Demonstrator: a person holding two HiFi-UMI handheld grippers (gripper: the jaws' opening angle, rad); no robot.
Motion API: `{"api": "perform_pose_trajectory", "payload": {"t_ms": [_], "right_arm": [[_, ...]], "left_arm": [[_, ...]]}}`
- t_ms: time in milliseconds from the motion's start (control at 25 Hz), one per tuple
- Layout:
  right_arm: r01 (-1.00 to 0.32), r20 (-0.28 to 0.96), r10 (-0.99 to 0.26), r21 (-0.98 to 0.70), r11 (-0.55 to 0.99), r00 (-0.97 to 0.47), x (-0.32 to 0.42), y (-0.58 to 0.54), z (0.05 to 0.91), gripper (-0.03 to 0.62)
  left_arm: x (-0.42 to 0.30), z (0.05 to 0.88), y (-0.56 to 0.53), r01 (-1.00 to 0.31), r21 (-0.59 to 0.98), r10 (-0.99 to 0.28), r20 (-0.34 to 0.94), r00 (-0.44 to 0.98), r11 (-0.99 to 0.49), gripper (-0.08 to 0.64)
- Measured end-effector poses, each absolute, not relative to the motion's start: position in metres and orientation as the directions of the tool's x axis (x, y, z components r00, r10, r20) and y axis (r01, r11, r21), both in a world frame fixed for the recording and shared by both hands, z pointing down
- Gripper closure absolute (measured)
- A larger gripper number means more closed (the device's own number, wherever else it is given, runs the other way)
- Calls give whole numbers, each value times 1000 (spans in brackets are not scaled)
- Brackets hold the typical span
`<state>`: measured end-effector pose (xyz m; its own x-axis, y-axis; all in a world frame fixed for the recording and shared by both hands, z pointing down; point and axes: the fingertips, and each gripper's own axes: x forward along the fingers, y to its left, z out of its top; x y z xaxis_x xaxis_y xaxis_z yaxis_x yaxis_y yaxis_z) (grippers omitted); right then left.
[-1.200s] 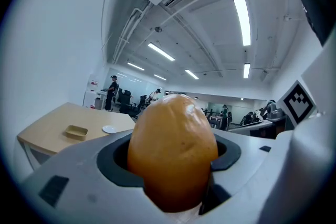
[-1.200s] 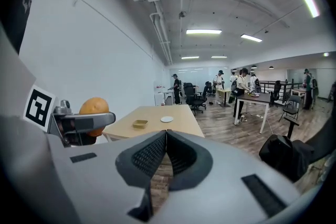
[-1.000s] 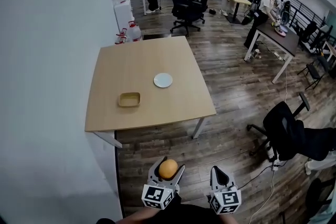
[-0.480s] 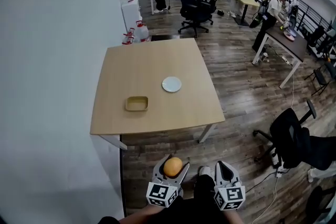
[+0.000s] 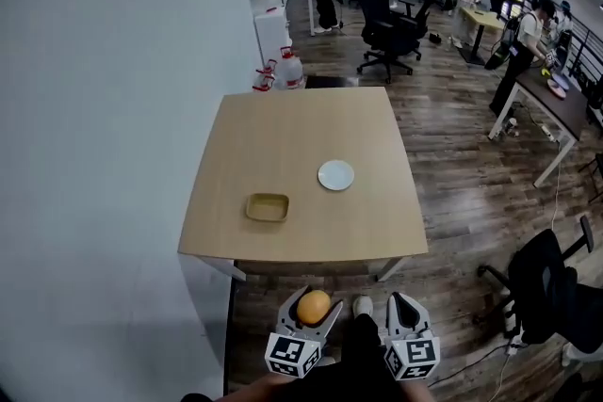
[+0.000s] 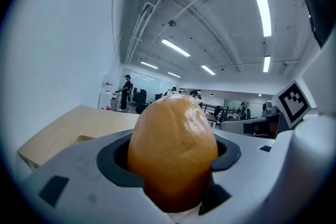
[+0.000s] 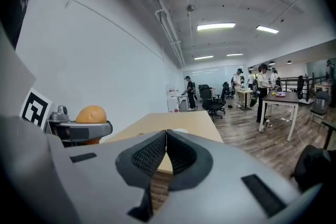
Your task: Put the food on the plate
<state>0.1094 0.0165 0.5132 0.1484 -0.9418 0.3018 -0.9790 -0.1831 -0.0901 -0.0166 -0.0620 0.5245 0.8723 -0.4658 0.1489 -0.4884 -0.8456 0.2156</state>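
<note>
My left gripper [image 5: 311, 309] is shut on a round orange-brown bun [image 5: 314, 306], which fills the left gripper view [image 6: 173, 152]. It hangs over the floor just short of the wooden table's near edge [image 5: 301, 249]. A small white plate [image 5: 336, 175] lies right of the table's centre. My right gripper [image 5: 403, 313] is beside the left one, its jaws closed together with nothing between them [image 7: 166, 150]. In the right gripper view the bun [image 7: 91, 115] shows at the left.
A shallow tan tray [image 5: 268, 207] sits on the table left of the plate. A white wall runs along the left. Office chairs [image 5: 391, 24], desks [image 5: 558, 104] and several people stand beyond and to the right of the table. Water jugs [image 5: 287, 69] stand at its far end.
Both grippers and the bun have come closer to the table; its near edge now lies just ahead of them. The grippers' states have not changed.
</note>
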Motion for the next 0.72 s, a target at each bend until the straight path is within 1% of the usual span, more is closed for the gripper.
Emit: {"api": "perform_pose_trajectory", "payload": {"t_ms": [200,320,440,720], "right_arm": [[-987,290,-953,-102,-127,92,153,-36,507,532],[-987,291,-955,-121,-102,63,180,-68,507,532],[-991,287,-957,-106,-84,51,212,-95,507,532],[-990,304,-952,-142,-7,-37,261,-153,524,532]], "left_arm": [[23,526,-106,-533,217,-507,167,846,-818,255],[50,536,-135,-554,263,-517,201,832,-790,255],[79,549,-159,-586,311,-534,240,810,-748,255],[138,583,-218,-658,264,-587,303,751,-705,255]]}}
